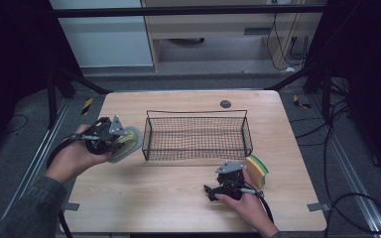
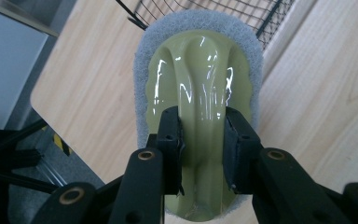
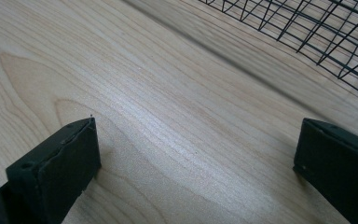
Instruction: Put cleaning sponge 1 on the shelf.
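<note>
- Left claw point(image 2: 203, 140) pinches handled scrub pad point(image 2: 200, 88), held above the bench point(image 1: 178, 198) just left of wire basket point(image 1: 197, 135).
- Right claw point(image 3: 196, 172) spread, idle near basket's front right.
- Step: carry. Next, judged: lift over basket's rim, release inside.

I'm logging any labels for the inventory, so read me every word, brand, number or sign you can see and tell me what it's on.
No readable text anywhere.
Scrubber: plain green handle and grey pad, no brand.
Sponge: no print.
Wire basket: no tag.
Yellow-and-black floor strips: hazard stripes, no words.
</note>
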### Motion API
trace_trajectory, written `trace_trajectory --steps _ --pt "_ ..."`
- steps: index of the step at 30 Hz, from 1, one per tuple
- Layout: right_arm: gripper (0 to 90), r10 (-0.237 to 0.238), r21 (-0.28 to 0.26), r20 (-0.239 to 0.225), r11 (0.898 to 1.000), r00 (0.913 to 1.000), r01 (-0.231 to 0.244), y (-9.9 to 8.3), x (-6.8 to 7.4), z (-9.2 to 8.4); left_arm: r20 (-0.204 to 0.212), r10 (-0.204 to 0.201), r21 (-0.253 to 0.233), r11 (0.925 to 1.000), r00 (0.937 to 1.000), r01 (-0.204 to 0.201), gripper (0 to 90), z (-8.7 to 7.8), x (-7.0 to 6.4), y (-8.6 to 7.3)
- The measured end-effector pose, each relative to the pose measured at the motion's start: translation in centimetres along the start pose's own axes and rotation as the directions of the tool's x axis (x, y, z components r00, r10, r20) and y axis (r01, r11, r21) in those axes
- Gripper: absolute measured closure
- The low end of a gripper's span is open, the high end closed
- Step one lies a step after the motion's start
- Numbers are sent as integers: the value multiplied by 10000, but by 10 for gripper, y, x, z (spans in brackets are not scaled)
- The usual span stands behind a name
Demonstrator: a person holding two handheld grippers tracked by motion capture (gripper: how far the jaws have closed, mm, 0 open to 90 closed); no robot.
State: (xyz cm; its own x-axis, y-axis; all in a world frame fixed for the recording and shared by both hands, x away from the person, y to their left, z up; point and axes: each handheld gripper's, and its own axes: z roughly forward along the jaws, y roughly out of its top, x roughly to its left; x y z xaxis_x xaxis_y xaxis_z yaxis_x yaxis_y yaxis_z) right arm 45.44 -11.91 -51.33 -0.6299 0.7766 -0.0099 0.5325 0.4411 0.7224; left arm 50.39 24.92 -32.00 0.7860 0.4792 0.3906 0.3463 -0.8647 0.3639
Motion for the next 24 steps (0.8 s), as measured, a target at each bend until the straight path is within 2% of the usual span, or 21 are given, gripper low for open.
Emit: trace_trajectory --steps 6,7,9,10,12,15,17,21,24 --pt "5 18 7 27 10000 10000 -18 0 0 0 -478 36 -119 9999 9988 -42 707 -5 12 16" --pt "5 21 11 31 10000 10000 -21 0 0 0 -641 97 -125 9999 9979 -105 707 -6 15 21" --pt "5 25 23 32 10000 10000 -25 0 0 0 -700 190 -253 9995 9974 -208 707 -7 17 27" --pt "5 24 -26 35 10000 10000 -23 0 0 0 -700 190 -253 9995 9974 -208 707 -7 17 27" --pt "5 16 -25 25 10000 10000 -15 0 0 0 -816 479 -328 9982 9955 -507 707 -7 18 36" --pt "5 10 -26 20 10000 10000 -10 0 0 0 -899 683 -376 9967 9936 -719 707 -7 17 45" --pt "5 -24 -6 38 10000 10000 24 0 0 0 -1120 804 -292 9960 9905 -841 707 -7 14 50" --pt "5 -25 -7 45 10000 10000 25 0 0 0 -1105 978 -315 9943 9891 -1018 707 -6 9 59" --pt "6 -2 61 60 10000 10000 2 0 1 0 -1100 966 -295 9945 9892 -1004 706 -4 7 63"
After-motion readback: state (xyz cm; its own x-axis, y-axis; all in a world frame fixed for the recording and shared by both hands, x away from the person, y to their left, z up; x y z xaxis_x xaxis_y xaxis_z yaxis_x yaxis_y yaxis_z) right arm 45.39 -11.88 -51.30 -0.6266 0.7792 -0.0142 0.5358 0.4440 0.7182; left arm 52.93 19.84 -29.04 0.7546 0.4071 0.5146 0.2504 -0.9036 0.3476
